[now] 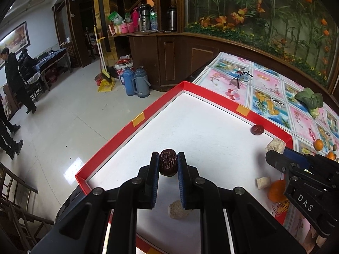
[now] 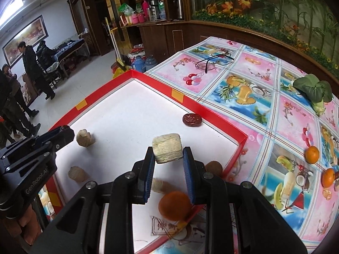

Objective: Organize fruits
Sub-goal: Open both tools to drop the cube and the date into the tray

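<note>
My left gripper [image 1: 168,154] is shut on a dark red wrinkled date [image 1: 168,162], held just above the white floor of a red-rimmed tray [image 1: 118,139]. In the right wrist view my right gripper [image 2: 168,149] is shut on a pale beige cylindrical chunk [image 2: 167,151] over the same tray [image 2: 211,114]. A second date [image 2: 191,119] lies by the tray's far rim. Under the right gripper sit an orange [image 2: 174,206] and a small beige piece [image 2: 157,185]. Two beige lumps [image 2: 85,138] [image 2: 77,174] lie near the left gripper's black fingers [image 2: 63,134].
Two oranges [image 2: 312,154] [image 2: 328,177], leafy greens [image 2: 313,91] and a pair of glasses [image 2: 209,62] lie on the fruit-print tablecloth [image 2: 264,105] right of the tray. People stand on the tiled floor far left. A wooden counter and planter lie behind the table.
</note>
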The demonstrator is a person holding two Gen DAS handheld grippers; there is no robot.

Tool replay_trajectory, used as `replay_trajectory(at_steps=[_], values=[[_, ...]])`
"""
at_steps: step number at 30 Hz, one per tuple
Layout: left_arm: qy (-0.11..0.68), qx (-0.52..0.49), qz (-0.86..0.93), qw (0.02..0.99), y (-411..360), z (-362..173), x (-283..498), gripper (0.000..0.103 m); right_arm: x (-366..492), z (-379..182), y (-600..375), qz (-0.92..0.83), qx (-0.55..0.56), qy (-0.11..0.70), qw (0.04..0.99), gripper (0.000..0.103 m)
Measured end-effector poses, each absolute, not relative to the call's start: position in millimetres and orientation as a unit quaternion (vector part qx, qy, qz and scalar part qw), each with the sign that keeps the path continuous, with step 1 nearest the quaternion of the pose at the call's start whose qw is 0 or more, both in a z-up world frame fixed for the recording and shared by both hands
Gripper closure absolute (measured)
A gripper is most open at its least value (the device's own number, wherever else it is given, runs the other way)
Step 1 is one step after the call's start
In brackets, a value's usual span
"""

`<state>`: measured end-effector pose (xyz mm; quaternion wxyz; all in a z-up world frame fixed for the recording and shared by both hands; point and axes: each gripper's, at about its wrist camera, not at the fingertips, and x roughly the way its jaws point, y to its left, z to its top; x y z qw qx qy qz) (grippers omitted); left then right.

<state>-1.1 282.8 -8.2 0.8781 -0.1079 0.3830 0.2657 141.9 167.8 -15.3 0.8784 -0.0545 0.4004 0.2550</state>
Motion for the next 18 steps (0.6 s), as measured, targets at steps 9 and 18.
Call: replay_trajectory(at_steps=[9,18], values=[[0.39,-0.112,0.29,0.867,287.0,-9.6,-1.4,0.088,146.3,-22.1,177.9,0.257,-0.061,0.413,0.872,0.074],[0.392,-0.137,0.309,0.856,295.5,-6.9,-13.9,0.029,135.1,-10.3,167.5,0.259,-0.057,0.402,0.876,0.046]])
